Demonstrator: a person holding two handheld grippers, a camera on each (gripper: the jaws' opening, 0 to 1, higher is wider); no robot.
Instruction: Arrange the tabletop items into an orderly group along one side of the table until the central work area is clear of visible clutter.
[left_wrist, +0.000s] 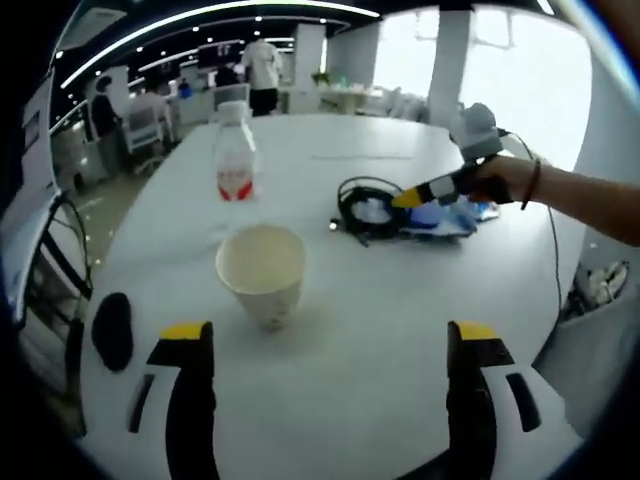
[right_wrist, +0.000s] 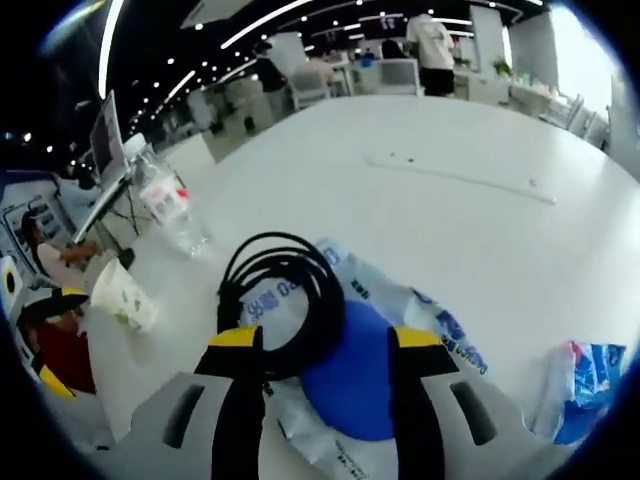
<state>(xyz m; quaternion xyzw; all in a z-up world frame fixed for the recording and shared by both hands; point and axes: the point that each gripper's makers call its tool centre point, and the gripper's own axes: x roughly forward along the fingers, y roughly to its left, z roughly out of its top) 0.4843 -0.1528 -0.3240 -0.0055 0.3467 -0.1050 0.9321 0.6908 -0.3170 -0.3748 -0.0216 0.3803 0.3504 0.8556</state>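
Observation:
A white paper cup (left_wrist: 262, 268) stands upright just ahead of my left gripper (left_wrist: 330, 345), whose jaws are wide open and empty. Behind it stands a clear water bottle (left_wrist: 234, 160) with a red label. A coil of black cable (left_wrist: 365, 205) lies on a white and blue plastic bag (left_wrist: 445, 215). My right gripper (left_wrist: 425, 192), held by a hand (left_wrist: 510, 180), reaches to them. In the right gripper view the right gripper (right_wrist: 327, 345) is open, its jaws straddling the cable coil (right_wrist: 285, 290) and a blue round patch (right_wrist: 350, 385) on the bag (right_wrist: 430, 315). The bottle (right_wrist: 165, 205) and cup (right_wrist: 125, 295) are off to the left.
The round white table (left_wrist: 400, 330) has a black object (left_wrist: 112, 330) at its left edge. A blue and white wrapper (right_wrist: 590, 380) lies to the right of the bag. Desks, chairs and people (left_wrist: 263, 70) stand in the office behind. A bin (left_wrist: 600, 290) sits beside the table.

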